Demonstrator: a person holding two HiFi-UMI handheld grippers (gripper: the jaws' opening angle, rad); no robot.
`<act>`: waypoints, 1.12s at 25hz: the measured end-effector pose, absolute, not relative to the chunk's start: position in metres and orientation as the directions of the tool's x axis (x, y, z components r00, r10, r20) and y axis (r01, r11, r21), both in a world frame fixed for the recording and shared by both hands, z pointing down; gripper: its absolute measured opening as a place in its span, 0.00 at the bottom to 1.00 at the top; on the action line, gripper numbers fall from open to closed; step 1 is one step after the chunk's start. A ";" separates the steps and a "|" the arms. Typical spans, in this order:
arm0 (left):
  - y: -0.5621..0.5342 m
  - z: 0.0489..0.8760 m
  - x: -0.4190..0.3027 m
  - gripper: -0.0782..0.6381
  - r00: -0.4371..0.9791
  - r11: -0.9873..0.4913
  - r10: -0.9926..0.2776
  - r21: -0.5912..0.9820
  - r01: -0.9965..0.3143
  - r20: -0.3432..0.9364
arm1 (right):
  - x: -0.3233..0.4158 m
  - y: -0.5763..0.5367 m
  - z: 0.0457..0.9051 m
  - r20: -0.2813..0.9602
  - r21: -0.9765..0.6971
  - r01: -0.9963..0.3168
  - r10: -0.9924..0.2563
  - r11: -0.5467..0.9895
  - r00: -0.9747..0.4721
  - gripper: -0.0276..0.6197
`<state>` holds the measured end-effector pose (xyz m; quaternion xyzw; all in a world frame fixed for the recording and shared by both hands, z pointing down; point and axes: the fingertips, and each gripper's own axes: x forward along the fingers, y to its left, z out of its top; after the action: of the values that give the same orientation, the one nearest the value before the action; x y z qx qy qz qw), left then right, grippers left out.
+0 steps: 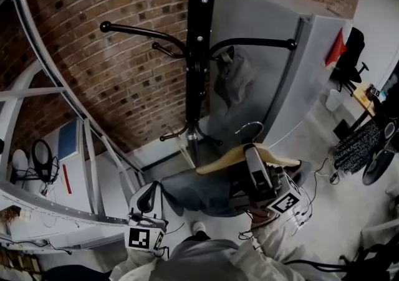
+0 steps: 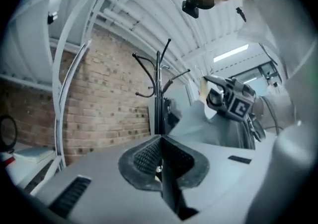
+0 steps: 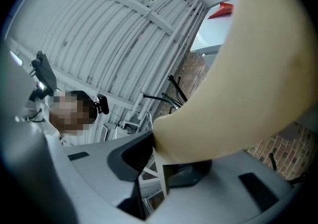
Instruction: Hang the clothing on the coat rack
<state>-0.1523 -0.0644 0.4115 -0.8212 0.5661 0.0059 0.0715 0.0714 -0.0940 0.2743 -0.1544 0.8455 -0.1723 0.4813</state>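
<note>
Within marker-tagged right tool, wooden hanger

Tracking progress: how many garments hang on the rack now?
1: a grey garment on the rack, right of its pole. A second garment, on a hanger in the right gripper, isn't hung yet. More may hide behind.

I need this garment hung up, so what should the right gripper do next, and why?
Probably raise the right gripper toward the coat rack: it is shut on the wooden hanger carrying the grey garment, and the hanger's metal hook sits well below the rack's arms.
</note>
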 end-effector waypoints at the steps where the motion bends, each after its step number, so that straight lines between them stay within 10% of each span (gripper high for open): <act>1: -0.069 0.397 -0.149 0.12 0.356 -0.344 -0.927 -0.112 -0.932 -0.116 | 0.069 -0.097 0.275 -0.756 -0.441 -0.101 -0.430 0.892 -0.493 0.21; 28: -0.127 0.326 -0.110 0.12 0.482 -0.468 -0.843 -0.115 -0.876 -0.238 | 0.036 -0.147 0.280 -0.741 -0.456 -0.128 -0.455 0.881 -0.493 0.21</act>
<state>-0.1098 -0.1269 0.3257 -0.8536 0.5036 0.0738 0.1110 0.0365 -0.1466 0.2800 -0.1723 0.8465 -0.1730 0.4730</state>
